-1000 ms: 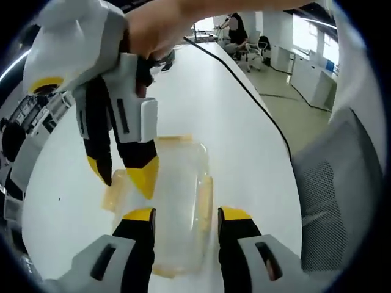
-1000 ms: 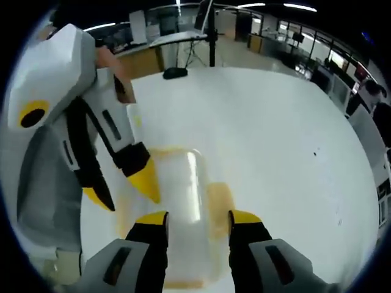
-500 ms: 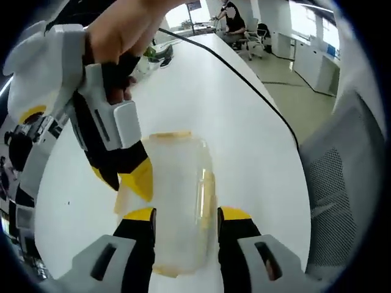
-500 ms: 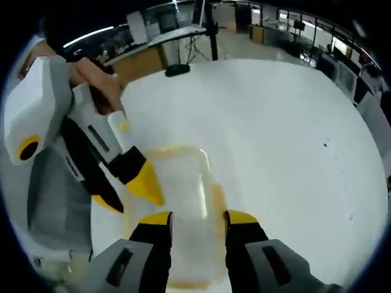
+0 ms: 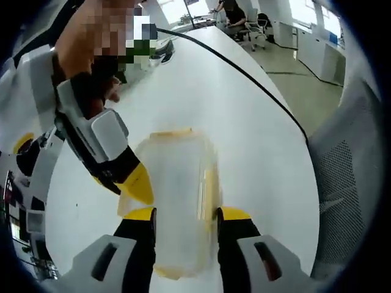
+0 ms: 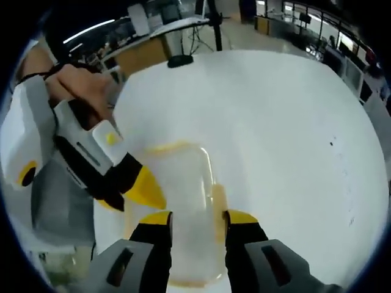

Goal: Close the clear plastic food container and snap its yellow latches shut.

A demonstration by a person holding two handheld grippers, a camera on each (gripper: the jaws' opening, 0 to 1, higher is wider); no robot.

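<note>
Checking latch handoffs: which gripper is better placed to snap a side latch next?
Likely right gripper: its tip sits by the container's side latch; left gripper straddles the container's end, jaws apart.

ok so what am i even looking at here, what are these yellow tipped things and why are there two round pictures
No robot here: a person holds a two-jaw claw in each hand, and each carries a fisheye camera, hence two round pictures. In the left gripper view, the left claw rises from the bottom, jaws open on either side of a clear plastic container with yellow latches, lying on a white table. The yellow-tipped tool entering from the side is the right claw, pressing at the container's edge. The right gripper view shows the same scene from the other hand: the right claw astride the container, the left claw beside it.
</note>
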